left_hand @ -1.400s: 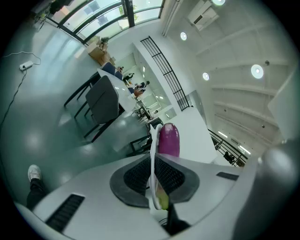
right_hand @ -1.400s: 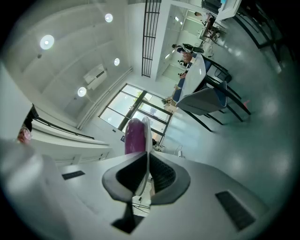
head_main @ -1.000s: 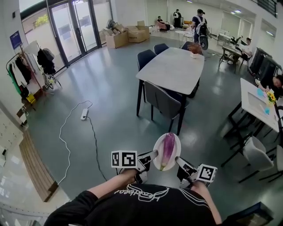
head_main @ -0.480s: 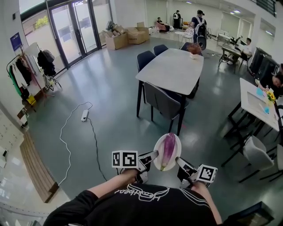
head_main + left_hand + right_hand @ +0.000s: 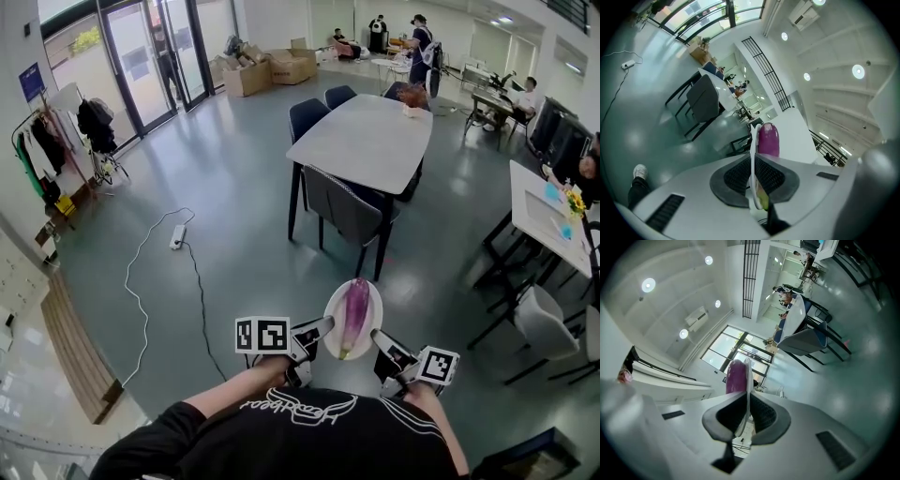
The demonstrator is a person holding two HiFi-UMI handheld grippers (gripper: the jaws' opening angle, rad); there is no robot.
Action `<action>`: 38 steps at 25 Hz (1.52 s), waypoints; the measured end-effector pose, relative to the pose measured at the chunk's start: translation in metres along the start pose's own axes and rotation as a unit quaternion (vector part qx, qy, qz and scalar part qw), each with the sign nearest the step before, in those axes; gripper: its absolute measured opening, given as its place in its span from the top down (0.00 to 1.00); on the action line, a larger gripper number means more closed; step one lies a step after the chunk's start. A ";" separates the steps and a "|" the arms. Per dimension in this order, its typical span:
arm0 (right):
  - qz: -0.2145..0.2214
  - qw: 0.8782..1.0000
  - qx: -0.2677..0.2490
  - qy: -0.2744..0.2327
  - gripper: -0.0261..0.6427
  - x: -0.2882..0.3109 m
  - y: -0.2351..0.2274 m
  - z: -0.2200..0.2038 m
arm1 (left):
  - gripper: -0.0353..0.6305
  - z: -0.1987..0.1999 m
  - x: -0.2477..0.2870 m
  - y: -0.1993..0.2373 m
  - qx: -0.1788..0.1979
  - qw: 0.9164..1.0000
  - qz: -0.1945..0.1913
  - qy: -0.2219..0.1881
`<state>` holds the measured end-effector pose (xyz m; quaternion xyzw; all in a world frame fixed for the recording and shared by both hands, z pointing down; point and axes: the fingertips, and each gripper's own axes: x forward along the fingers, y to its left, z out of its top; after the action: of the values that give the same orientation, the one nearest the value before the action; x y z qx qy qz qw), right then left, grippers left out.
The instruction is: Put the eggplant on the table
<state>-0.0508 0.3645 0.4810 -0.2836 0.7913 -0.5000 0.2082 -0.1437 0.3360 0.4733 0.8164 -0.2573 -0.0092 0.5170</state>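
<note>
While the left tongs (image 5: 322, 327) clamp one rim of a white plate (image 5: 375, 305), the purple eggplant (image 5: 355, 311) lies on it between both tongs, the right tongs (image 5: 374, 335) clamping the opposite rim, well apart from the tabletop (image 5: 366, 141).

One eggplant (image 5: 356, 309), one white plate (image 5: 376, 305), two hand-held grippers, left (image 5: 327, 324) and right (image 5: 375, 335), one floor power strip (image 5: 177, 243).

path: bare floor (image 5: 246, 192) ahead | block: chair (image 5: 343, 208) at table (image 5: 367, 141) near edge
</note>
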 end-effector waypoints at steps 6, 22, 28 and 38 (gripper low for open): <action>0.002 1.000 0.011 0.006 0.93 0.007 -0.008 0.002 | 0.90 0.004 0.002 0.007 -0.005 1.000 0.009 0.000; -0.017 0.999 0.014 -0.026 0.93 0.024 -0.051 0.063 | 0.90 0.048 0.068 0.027 -0.005 0.999 -0.009 0.039; -0.028 0.999 0.022 -0.038 0.93 0.059 -0.082 0.106 | 0.90 0.097 0.107 0.055 -0.014 0.998 -0.018 0.052; -0.041 0.997 0.038 -0.047 0.93 0.145 -0.134 0.206 | 0.90 0.214 0.180 0.101 -0.025 0.997 -0.015 0.071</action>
<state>-0.0008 0.0852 0.5106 -0.3306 0.7486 -0.5244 0.2352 -0.0895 0.0453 0.5042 0.8057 -0.2071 0.0351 0.5538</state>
